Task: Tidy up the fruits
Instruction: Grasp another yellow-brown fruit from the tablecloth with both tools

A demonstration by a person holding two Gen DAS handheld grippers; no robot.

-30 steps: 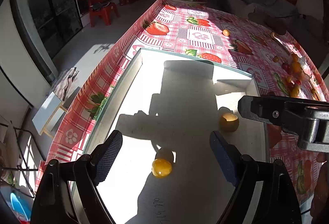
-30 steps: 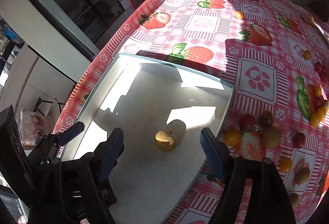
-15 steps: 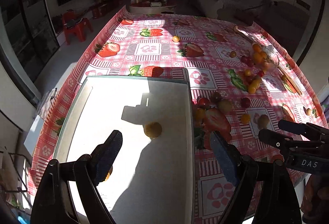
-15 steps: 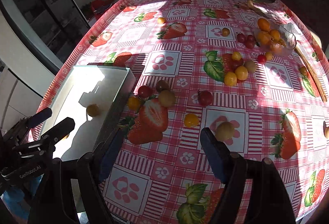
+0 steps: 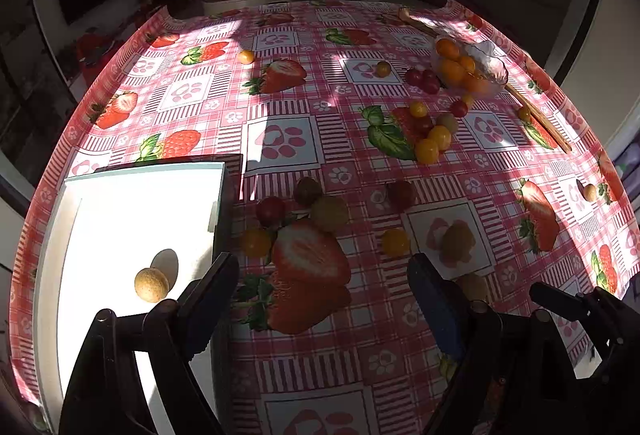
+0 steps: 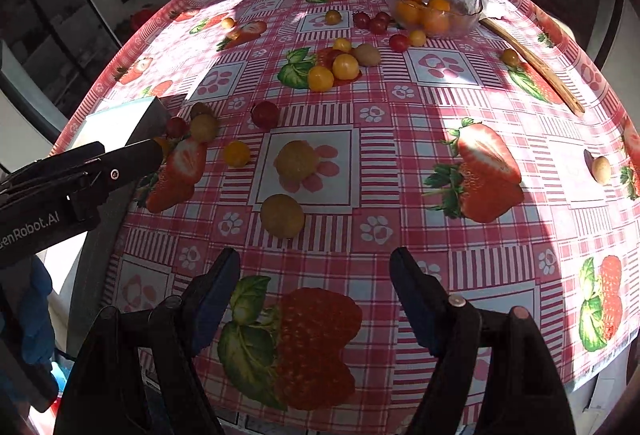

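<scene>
A white tray (image 5: 52, 235) lies at the table's left, holding one tan round fruit (image 5: 151, 284); its corner also shows in the right wrist view (image 6: 120, 117). Many small fruits lie loose on the strawberry tablecloth: a red one (image 5: 271, 210), yellow ones (image 5: 395, 242) (image 6: 237, 154), and tan ones (image 6: 282, 215) (image 6: 296, 160). My left gripper (image 5: 322, 299) is open and empty, above the cloth just right of the tray. My right gripper (image 6: 314, 295) is open and empty, just short of the nearest tan fruit.
A glass bowl (image 6: 466, 20) with orange fruits stands at the far right, with a wooden spoon (image 6: 532, 63) beside it. More fruits cluster mid-table (image 6: 346, 66). A lone tan fruit (image 6: 601, 169) sits near the right edge. The left gripper's body (image 6: 80, 175) shows at the left.
Both grippers have swung right, from over the tray to over the tablecloth with the loose fruits. Both stay open and empty.
</scene>
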